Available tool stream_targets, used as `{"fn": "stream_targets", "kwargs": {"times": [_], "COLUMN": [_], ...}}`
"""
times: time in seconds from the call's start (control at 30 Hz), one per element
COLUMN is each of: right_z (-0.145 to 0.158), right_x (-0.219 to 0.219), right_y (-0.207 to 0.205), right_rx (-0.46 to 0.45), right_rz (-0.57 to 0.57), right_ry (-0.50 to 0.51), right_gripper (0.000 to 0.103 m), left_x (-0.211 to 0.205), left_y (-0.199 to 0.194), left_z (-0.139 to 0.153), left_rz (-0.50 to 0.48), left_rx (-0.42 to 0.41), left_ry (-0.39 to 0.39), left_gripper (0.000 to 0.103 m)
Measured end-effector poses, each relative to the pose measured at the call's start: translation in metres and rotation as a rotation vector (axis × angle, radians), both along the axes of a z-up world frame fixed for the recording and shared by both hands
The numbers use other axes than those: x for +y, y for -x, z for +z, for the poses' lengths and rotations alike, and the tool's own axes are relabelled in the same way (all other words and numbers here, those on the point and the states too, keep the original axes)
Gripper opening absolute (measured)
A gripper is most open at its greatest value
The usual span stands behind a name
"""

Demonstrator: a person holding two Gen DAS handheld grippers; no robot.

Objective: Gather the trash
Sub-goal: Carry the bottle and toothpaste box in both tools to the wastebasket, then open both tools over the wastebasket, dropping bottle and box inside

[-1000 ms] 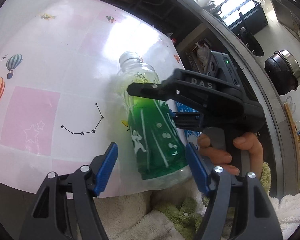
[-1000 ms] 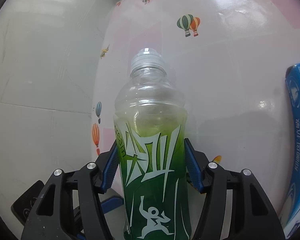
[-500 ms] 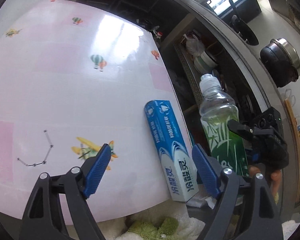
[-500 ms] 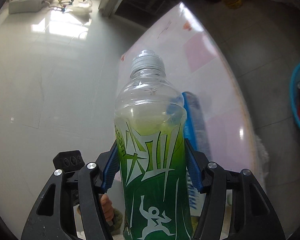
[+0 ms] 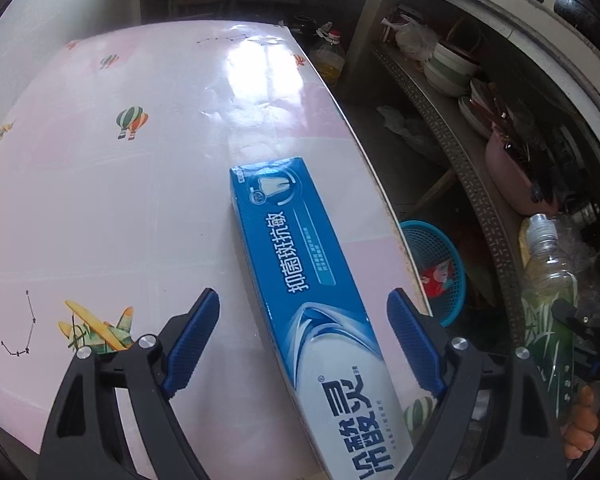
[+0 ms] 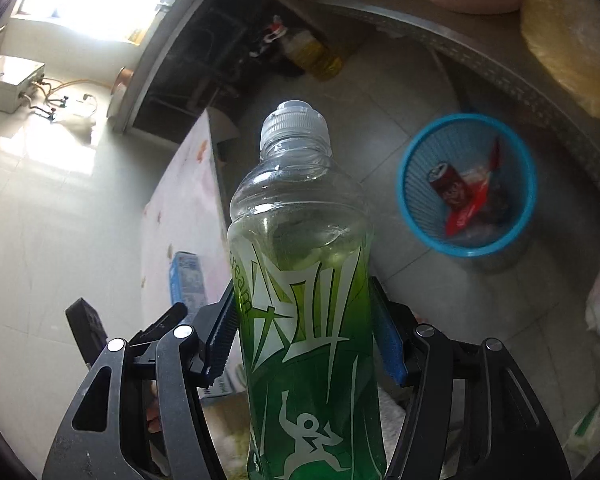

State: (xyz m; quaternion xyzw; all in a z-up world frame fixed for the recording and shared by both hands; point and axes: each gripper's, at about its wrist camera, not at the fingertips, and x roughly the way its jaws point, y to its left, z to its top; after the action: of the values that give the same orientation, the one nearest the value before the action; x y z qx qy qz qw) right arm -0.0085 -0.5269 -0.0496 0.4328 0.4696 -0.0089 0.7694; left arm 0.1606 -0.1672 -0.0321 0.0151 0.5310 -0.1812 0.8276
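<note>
Now bottle (image 6: 308, 320) off table (image 5: 100, 200), near blue basket (image 6: 466, 184).

Pale pink-and-white checked tablecloth (image 5: 100, 200) printed with striped hot-air balloons and a yellow plane. Blue and white toothpaste box (image 5: 312, 312) at right. Clear bottle (image 6: 304, 300), green label, white figure. Blue basket (image 6: 466, 184), red can (image 6: 446, 188).

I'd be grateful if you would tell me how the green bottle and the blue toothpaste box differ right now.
The bottle is round, see-through and green-labelled; the box is flat-sided, opaque and blue. The bottle is held off the table between the right gripper's jaws; the box lies flat on the table, ungripped, between the left gripper's open jaws. Neither is in the blue basket yet.
</note>
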Motion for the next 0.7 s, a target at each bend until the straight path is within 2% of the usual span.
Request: {"fn": "stream_targets", "kwargs": {"times": [0.07, 0.13, 0.17, 0.3, 0.43, 0.5, 0.6, 0.7], "right_z": [-0.009, -0.016, -0.019, -0.039, -0.064, -0.078, -0.095, -0.108], "right_x": [-0.013, -0.027, -0.031, -0.047, -0.058, -0.063, -0.071, -0.083], "right_y": [0.01, 0.007, 0.008, 0.015, 0.026, 0.028, 0.025, 0.011], "right_rx": [0.011, 0.02, 0.024, 0.039, 0.069, 0.089, 0.123, 0.153], "right_rz": [-0.032, -0.059, -0.073, -0.121, -0.17, -0.19, -0.221, -0.255], "right_ry": [-0.018, -0.038, -0.045, -0.107, -0.177, -0.216, -0.254, -0.262], "right_gripper": [0.057, 0.057, 0.057, 0.057, 0.057, 0.057, 0.057, 0.057], "left_x": [-0.005, -0.009, -0.011, -0.021, -0.048, -0.077, -0.132, -0.197], "left_y": [0.003, 0.008, 0.008, 0.012, 0.018, 0.017, 0.009, 0.0], "left_z": [-0.002, -0.003, -0.002, 0.012, 0.038, 0.047, 0.045, 0.025], "left_rz": [-0.016, -0.027, -0.026, -0.048, -0.132, -0.205, -0.324, -0.415], "left_rx": [-0.03, -0.048, -0.055, -0.083, -0.113, -0.101, -0.022, 0.022], "left_ry": [-0.037, -0.055, -0.061, -0.051, -0.004, 0.035, 0.085, 0.032], "left_gripper": [0.065, 0.054, 0.052, 0.05, 0.05, 0.05, 0.05, 0.05]}}
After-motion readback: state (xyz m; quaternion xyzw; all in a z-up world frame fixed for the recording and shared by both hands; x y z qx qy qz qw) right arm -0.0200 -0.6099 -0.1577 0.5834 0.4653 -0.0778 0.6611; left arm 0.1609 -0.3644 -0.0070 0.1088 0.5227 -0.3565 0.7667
